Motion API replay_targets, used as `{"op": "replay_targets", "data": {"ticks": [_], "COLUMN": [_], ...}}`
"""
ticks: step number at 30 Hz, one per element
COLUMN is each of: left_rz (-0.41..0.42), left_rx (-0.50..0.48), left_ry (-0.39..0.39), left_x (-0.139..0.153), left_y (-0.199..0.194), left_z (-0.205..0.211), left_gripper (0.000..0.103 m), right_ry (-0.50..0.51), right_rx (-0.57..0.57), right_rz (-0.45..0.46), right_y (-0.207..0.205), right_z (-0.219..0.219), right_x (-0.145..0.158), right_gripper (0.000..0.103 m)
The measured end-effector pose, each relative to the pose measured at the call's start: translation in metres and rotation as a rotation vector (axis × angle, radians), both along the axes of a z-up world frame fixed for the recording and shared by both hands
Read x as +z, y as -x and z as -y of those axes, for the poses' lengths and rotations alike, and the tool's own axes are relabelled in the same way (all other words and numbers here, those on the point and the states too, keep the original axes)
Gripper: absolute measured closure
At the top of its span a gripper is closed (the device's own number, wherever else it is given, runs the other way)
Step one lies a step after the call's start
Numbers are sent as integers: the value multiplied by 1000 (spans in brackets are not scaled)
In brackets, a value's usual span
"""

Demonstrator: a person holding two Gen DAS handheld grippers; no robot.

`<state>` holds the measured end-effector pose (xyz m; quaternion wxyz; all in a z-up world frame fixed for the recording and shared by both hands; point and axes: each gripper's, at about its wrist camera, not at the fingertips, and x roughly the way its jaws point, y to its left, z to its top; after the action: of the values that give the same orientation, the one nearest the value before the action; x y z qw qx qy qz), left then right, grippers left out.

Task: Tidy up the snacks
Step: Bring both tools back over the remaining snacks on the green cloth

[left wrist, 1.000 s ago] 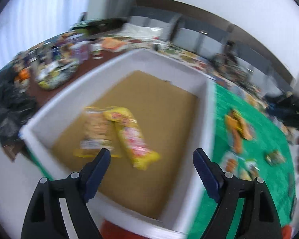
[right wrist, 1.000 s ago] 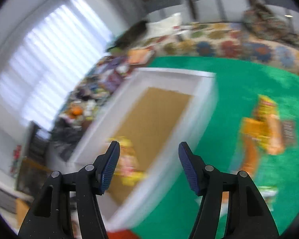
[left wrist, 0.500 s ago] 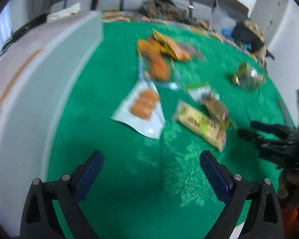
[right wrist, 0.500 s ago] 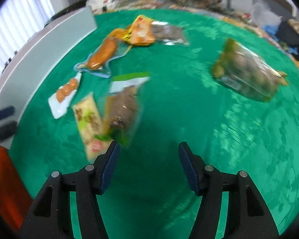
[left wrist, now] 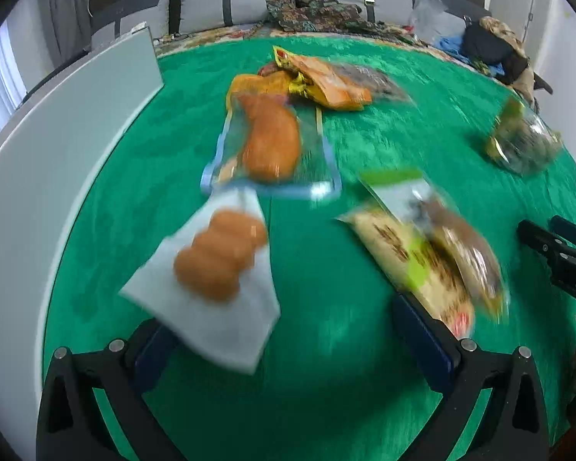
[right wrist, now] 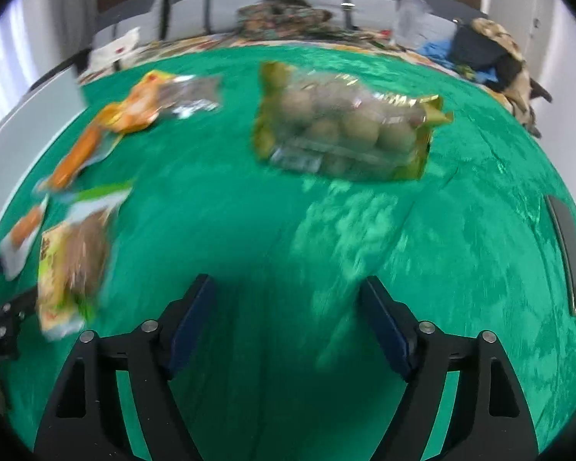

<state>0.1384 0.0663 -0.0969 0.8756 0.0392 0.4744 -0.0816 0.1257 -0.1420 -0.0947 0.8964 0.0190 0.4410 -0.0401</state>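
Snacks are lying scattered on the green bench [left wrist: 326,403]. Left gripper [left wrist: 291,338] is hanging wide open, just opened further, white sausage pack [left wrist: 214,280] between its fingers unpinched; right gripper [right wrist: 288,319], also just widening, is facing the ball-snack bag [right wrist: 345,130] ahead, holding nothing.

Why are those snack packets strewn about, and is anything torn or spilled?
Nothing looks torn or spilled, though the frames are blurred. The packets simply lie scattered at odd angles on the green cloth; the orange pack rests on its neighbours, and the bag of round balls sits apart.
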Motion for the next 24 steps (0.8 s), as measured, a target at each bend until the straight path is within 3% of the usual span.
{"op": "replay_targets", "data": {"ticks": [3, 9, 24], "left_rz": [46, 49, 50], "left_rx": [24, 29, 29], "left_ry": [8, 12, 12], "left_x": [0, -1, -2], "left_y": [-11, -16, -16], "left_z": [1, 0, 0], "left_gripper": [0, 0, 0], "right_ry": [-4, -16, -18], "right_rx": [-16, -46, -44], "right_rz": [17, 11, 12], "right_y": [-20, -51, -47], "right_z": [9, 17, 21], "right_x": [-1, -1, 1], "right_gripper": [19, 13, 13]}}
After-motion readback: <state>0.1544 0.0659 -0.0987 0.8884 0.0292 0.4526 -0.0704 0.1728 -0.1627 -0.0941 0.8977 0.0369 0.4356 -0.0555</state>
